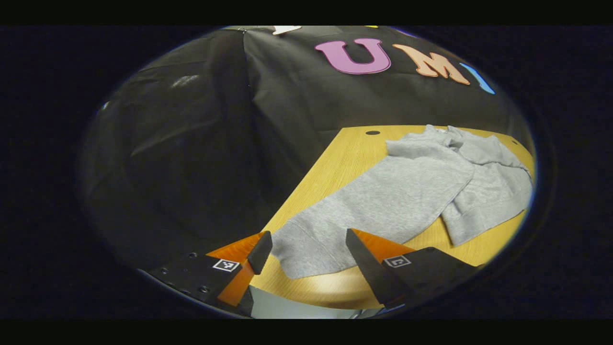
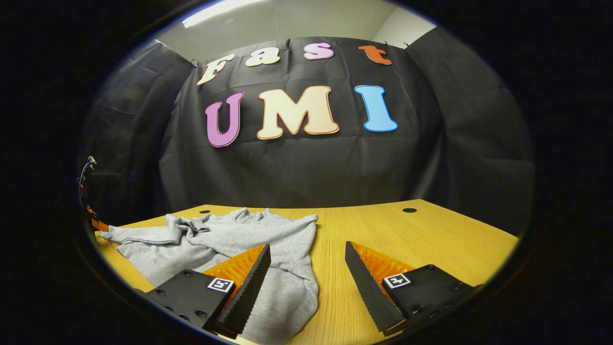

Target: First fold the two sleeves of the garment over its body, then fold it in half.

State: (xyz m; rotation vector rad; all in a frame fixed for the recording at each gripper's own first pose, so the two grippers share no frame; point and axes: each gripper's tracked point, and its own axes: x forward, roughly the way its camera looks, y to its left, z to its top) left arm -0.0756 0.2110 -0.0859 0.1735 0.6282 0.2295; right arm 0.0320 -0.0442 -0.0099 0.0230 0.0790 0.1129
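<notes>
**Two open grippers, one grey top waiting**

Nearest in the left gripper view: left gripper point(image 1: 309, 258), fingers spread wide, nothing held. Between the fingers, the end of a long grey sleeve point(image 1: 306, 249), lying flat at the near corner of the table point(image 1: 335, 158). Fingers set on either side of the cuff, likely so as to come down and pinch it. Not touching yet, as far as can be told.

Farther along, the sleeve running up and away to the top point(image 1: 483, 187), bunched and wrinkled near the far edge. One flap with a ribbed hem hanging toward the near side. Past that, a small round hole point(image 1: 372, 132) in the wood, then the black wall.

Nearest in the right gripper view: right gripper point(image 2: 306, 278), also wide open, also holding nothing. Left finger over the top's point(image 2: 268, 239) edge, right finger over bare table point(image 2: 431, 235). Held low and level, probably ready to grab the cloth on this side. Top lying on the left part of the table, a sleeve point(image 2: 139, 235) stretched out flat to the left, collar rumpled at the back. Another round hole point(image 2: 409, 210) at the far right.

Sleeves not folded over yet, so first step not done.

Writing: small square black-and-white marker tags on both grippers' fingers, no words to read. No label or brand to be seen on the top.
</notes>
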